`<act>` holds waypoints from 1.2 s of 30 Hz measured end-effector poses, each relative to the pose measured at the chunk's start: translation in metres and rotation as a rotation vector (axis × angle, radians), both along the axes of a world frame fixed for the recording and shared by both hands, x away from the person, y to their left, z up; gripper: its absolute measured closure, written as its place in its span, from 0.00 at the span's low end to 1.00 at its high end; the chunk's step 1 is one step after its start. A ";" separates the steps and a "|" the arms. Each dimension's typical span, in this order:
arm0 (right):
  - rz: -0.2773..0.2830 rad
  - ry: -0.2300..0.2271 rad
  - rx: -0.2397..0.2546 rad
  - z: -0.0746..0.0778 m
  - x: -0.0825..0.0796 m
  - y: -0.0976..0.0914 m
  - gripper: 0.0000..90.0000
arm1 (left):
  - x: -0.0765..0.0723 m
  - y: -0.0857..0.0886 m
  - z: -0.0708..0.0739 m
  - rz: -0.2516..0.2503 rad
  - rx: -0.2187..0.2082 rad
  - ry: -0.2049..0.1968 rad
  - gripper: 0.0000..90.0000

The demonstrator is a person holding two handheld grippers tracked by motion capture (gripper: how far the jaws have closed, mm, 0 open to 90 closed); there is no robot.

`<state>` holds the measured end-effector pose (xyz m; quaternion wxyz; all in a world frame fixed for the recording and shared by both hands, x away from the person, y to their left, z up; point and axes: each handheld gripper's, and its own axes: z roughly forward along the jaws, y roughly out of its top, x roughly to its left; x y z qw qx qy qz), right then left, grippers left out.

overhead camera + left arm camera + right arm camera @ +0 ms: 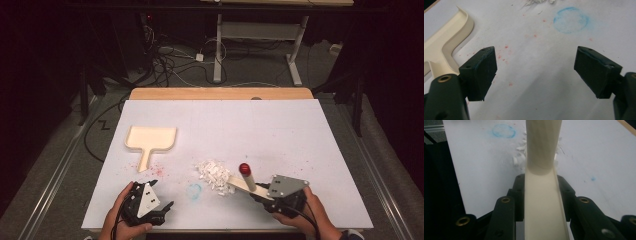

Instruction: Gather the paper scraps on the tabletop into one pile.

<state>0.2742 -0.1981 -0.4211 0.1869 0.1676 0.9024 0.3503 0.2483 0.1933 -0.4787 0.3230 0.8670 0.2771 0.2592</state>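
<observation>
A cream dustpan (pixel 150 140) lies flat at the table's left, its handle toward me; its edge (pixel 444 42) shows in the left gripper view. A pile of white scraps (pixel 214 174) sits mid-table. My right gripper (pixel 265 192) is shut on a cream scraper (pixel 239 182) with a red-tipped handle (pixel 244 168), whose flat end touches the pile's right side. In the right gripper view the scraper (pixel 541 200) is clamped between the jaws of that gripper (pixel 541 182), with scraps (pixel 520 157) beyond. My left gripper (pixel 167 207) rests open near the front edge, its jaws (pixel 535 70) wide apart over bare table.
A faint blue ring (pixel 194 190) marks the white tabletop (pixel 280 130) between the grippers, also seen as a blue ring (pixel 571 20) ahead of the left jaws. Red specks (pixel 157 171) dot the surface below the dustpan. Cables and a desk frame (pixel 260 45) stand on the floor behind.
</observation>
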 end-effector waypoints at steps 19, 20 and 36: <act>0.042 -0.063 0.148 0.029 0.001 -0.009 0.76 | -0.001 0.004 0.001 0.007 -0.002 -0.005 0.19; 0.053 -0.066 0.157 0.030 -0.001 -0.014 0.76 | -0.001 0.004 0.001 0.007 -0.002 -0.004 0.19; 0.155 0.019 0.163 -0.010 0.009 0.010 0.76 | -0.001 0.004 0.001 -0.005 -0.005 -0.002 0.19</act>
